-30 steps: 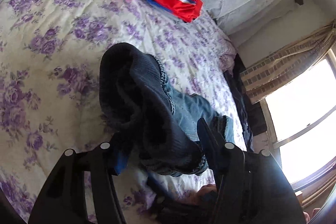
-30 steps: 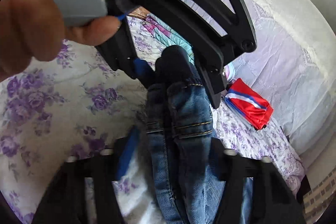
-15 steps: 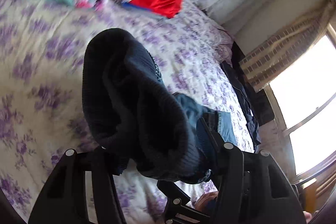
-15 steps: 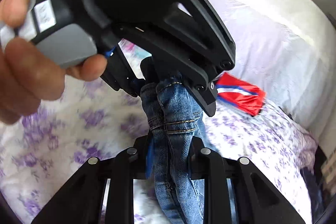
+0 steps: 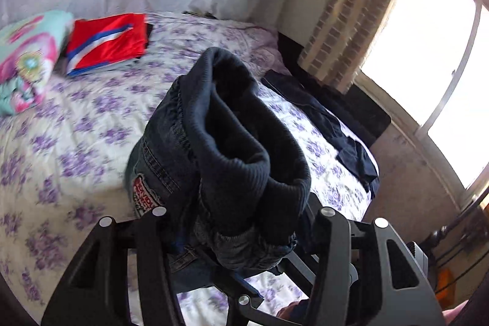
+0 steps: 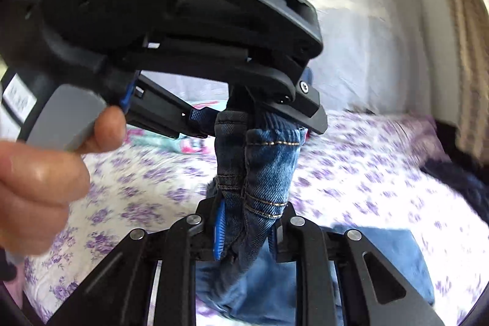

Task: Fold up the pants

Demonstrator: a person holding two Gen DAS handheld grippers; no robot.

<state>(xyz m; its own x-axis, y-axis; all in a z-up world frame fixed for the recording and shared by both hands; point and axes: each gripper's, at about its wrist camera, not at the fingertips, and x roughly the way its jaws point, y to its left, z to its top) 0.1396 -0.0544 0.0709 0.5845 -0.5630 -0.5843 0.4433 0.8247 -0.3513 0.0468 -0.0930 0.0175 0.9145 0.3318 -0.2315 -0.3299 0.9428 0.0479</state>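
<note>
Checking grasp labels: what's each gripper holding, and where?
Both hold the blue denim pants: left gripper at the dark ribbed waistband, right gripper on bunched denim.

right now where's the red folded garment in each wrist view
Left wrist: the red folded garment lies upper left on the bed, beside the floral quilt.
Right wrist: not visible; the left gripper and the jeans cover that area.
Shared landmark: the purple-flowered bedsheet.

The pants [image 6: 262,173] are blue denim with tan stitching, lined in dark ribbed knit [image 5: 244,142]. Both grippers' frames look matt black plastic with shiny metal screws. The bedsheet [image 5: 76,127] seems soft printed cotton, though blurred.
</note>
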